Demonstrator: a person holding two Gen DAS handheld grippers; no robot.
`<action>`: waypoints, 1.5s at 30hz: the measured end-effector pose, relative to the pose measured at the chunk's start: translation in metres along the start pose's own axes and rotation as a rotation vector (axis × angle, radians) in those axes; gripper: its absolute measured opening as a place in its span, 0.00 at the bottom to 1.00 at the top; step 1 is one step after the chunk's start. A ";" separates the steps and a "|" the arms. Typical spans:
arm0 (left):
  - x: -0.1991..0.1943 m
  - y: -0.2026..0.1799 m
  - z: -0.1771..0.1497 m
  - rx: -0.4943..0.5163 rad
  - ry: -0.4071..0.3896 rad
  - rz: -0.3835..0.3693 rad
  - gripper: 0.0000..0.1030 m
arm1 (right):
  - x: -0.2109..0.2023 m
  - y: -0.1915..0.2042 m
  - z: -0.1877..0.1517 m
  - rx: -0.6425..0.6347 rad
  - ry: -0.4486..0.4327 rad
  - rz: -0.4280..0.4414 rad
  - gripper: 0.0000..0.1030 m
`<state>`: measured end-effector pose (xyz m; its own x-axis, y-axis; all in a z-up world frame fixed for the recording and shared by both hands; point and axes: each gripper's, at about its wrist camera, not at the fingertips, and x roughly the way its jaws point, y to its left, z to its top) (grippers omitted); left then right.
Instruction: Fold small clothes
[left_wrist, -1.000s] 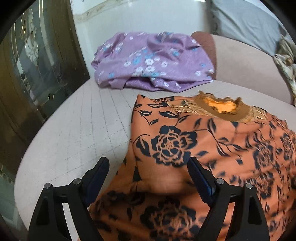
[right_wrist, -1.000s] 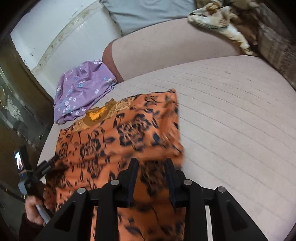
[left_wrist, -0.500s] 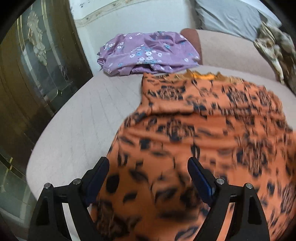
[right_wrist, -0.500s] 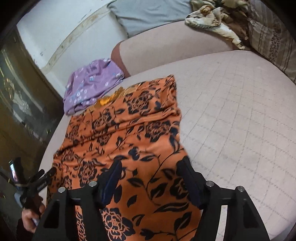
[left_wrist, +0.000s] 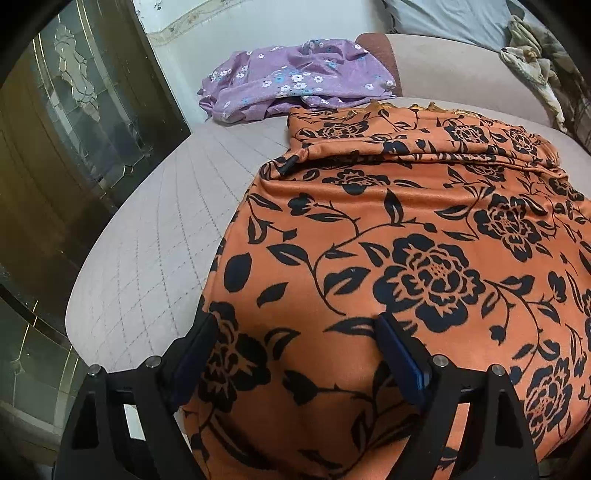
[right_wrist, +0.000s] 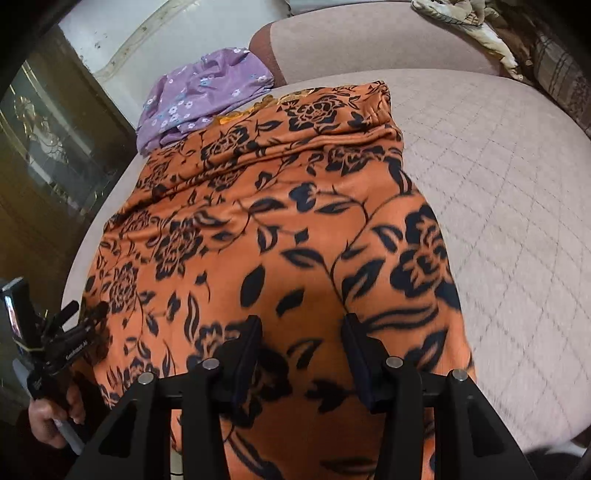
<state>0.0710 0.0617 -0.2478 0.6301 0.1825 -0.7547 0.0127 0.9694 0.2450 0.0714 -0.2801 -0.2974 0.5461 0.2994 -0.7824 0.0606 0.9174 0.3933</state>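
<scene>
An orange garment with black flowers (left_wrist: 406, 229) lies spread lengthwise on the beige quilted sofa seat (left_wrist: 147, 240), its gold collar at the far end and a fold across its upper part. It also shows in the right wrist view (right_wrist: 277, 221). My left gripper (left_wrist: 293, 354) is open over the garment's near left part, its fingers astride the cloth. My right gripper (right_wrist: 301, 354) is open over the near right part. The left gripper and the hand holding it show in the right wrist view (right_wrist: 55, 347) at the garment's left edge.
A purple floral garment (left_wrist: 295, 81) lies bunched at the seat's far left corner, just behind the orange one. A dark glass cabinet (left_wrist: 74, 147) stands to the left. The sofa back (left_wrist: 461, 74) carries a grey pillow and crumpled cloth (left_wrist: 535, 59).
Both grippers pulled back toward the near edge. The right gripper opened from nearly shut and let the cloth go. The garment now lies stretched out long instead of bunched.
</scene>
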 end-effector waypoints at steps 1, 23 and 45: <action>0.000 0.000 -0.001 0.000 -0.001 0.001 0.85 | -0.002 0.002 -0.003 -0.009 -0.001 -0.005 0.47; 0.002 -0.001 0.000 -0.031 -0.006 0.018 0.89 | -0.003 0.009 -0.007 -0.036 -0.006 -0.010 0.53; 0.013 0.115 -0.072 -0.432 0.309 -0.328 0.64 | -0.003 -0.003 0.001 0.055 0.010 0.058 0.54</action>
<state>0.0245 0.1878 -0.2734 0.3919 -0.1593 -0.9061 -0.1884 0.9501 -0.2485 0.0703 -0.2839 -0.2958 0.5416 0.3547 -0.7621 0.0746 0.8828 0.4639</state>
